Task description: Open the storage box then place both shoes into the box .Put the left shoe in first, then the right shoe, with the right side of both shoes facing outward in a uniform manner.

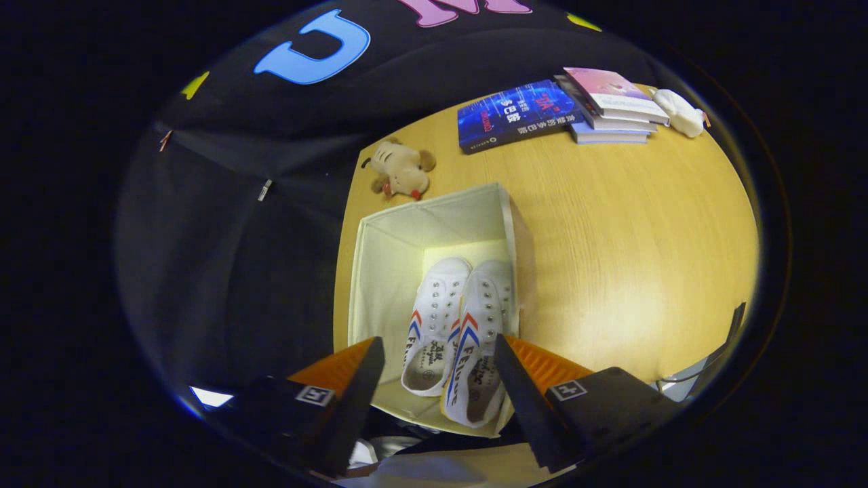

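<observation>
While your gripper (437,352) hangs over the storage box (380,271), its fingers are spread wide w/ nothing between the pads, not touching anything. Box is open, sitting on the wooden table (610,257) at its edge nearest the black cloth wall. Both white shoes are inside, side by side & touching, toes pointing away from you: one shoe (434,318) toward the box's middle, other shoe (478,339) against the box wall on the table side. Plush toy (401,169) lies just beyond the box's far corner. Blue book (515,114) & stack of books (610,108) well beyond the box, white soft item (681,112) beside the stack.
</observation>
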The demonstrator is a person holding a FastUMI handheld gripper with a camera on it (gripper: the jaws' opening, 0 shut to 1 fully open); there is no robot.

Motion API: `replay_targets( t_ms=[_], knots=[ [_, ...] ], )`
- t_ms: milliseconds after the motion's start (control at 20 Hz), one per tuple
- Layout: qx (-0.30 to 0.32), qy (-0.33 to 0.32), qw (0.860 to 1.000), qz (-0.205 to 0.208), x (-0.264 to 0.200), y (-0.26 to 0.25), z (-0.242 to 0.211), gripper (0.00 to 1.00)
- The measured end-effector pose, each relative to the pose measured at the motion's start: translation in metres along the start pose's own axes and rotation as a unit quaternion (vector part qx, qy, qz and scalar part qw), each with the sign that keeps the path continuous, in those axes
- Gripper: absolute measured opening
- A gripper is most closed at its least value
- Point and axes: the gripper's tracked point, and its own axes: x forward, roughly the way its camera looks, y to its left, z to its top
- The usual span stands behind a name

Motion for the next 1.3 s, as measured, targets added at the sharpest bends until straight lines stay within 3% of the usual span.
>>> replay_targets(
  t_ms=[350, 600, 950, 1300],
  knots=[
    [-0.015, -0.113, 0.993, -0.017, -0.078, -0.053, 0.061, 0.99],
    [-0.066, -0.18, 0.98, -0.048, -0.133, -0.104, 0.098, 0.99],
    [-0.17, -0.301, 0.936, -0.065, -0.215, -0.137, 0.15, 0.98],
    [-0.217, -0.396, 0.891, -0.052, -0.279, -0.162, 0.191, 0.98]
  ],
)
